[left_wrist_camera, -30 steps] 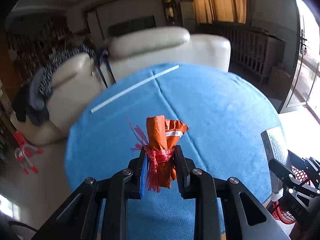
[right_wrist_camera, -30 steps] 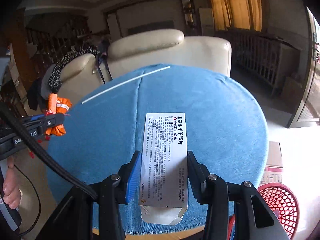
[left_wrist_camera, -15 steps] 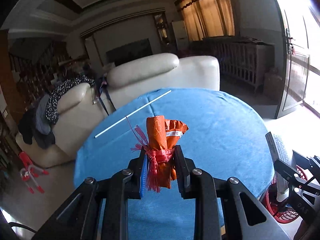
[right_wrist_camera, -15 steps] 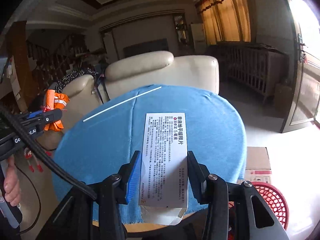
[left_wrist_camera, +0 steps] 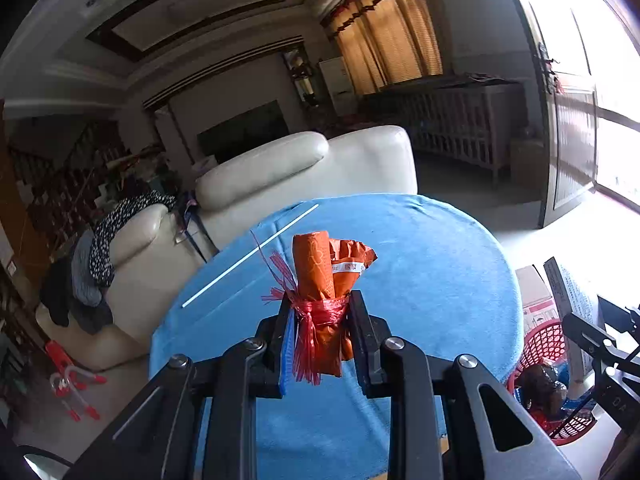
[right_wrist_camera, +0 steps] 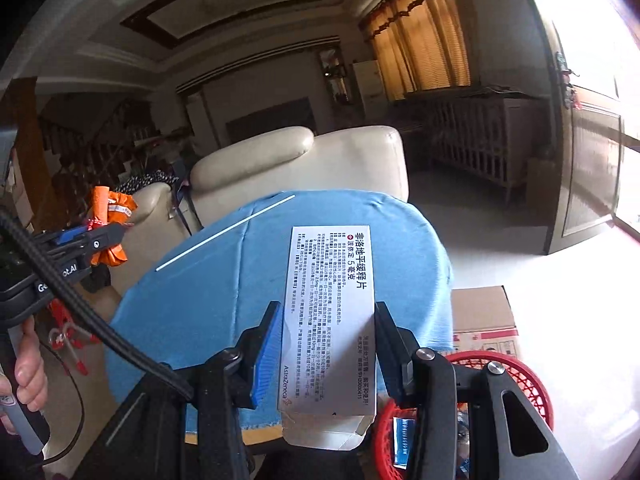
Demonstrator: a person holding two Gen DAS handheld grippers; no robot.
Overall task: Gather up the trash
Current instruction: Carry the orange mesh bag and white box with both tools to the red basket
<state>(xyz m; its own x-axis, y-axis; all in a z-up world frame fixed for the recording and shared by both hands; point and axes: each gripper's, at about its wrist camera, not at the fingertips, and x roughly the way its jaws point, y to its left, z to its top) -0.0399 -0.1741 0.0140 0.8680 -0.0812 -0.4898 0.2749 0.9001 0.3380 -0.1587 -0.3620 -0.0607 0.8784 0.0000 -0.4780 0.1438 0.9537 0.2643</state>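
My left gripper is shut on an orange wrapper bundle tied with red plastic strips, held above the round table's blue cloth. The bundle also shows at the left of the right wrist view. My right gripper is shut on a white medicine box with printed text, held above the table's near edge. The box also shows at the right edge of the left wrist view. A red mesh basket with trash in it stands on the floor at lower right.
A thin white straw lies on the cloth at the far left. A cream leather sofa stands behind the table. A cardboard box sits on the floor beside the basket. A hand holds the left gripper's handle.
Both grippers have lifted and pulled back from the table with their loads. The table looks smaller and lower, and the red basket shows more at lower right.
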